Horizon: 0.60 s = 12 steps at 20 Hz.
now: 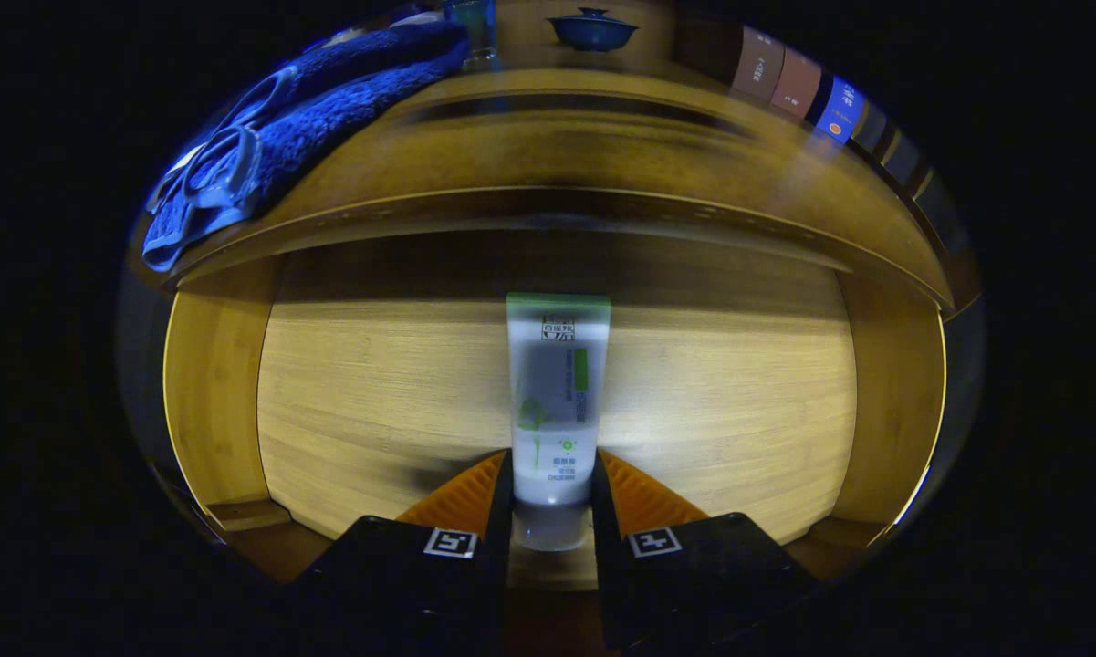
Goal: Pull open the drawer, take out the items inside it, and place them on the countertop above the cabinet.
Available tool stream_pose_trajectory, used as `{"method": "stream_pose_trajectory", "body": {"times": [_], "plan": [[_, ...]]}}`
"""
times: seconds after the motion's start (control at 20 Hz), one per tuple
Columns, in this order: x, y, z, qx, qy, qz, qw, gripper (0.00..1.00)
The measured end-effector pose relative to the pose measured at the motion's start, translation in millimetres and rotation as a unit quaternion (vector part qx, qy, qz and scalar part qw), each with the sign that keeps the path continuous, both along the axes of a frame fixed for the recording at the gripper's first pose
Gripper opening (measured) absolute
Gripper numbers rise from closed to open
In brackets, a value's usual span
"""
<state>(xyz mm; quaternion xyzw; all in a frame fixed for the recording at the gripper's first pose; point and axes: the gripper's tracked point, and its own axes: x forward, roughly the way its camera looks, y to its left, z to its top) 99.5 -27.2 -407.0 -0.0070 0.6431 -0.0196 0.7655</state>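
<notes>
The wooden drawer (219, 401) stands pulled open below me, its pale floor lit. A white tube with a green end (557, 392) points away from me over the drawer floor. My gripper (552, 479) is shut on the tube, both fingers pressing on its lower part near the cap. The countertop (602, 137) above the cabinet runs across beyond the drawer.
A blue towel (310, 119) lies on the countertop's left side, hanging over its edge. A dark blue lidded bowl (591, 29) stands at the back. Several book-like spines (794, 82) line the right. A glass (474, 27) stands beside the towel.
</notes>
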Motion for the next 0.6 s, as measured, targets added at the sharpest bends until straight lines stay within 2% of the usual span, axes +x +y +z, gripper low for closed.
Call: {"method": "stream_pose_trajectory", "body": {"times": [0.25,0.6], "plan": [[-5,1,4,0.025,-0.002,-0.012,1.0,0.45],[-18,3,50,0.032,-0.062,-0.008,0.998,0.45]]}}
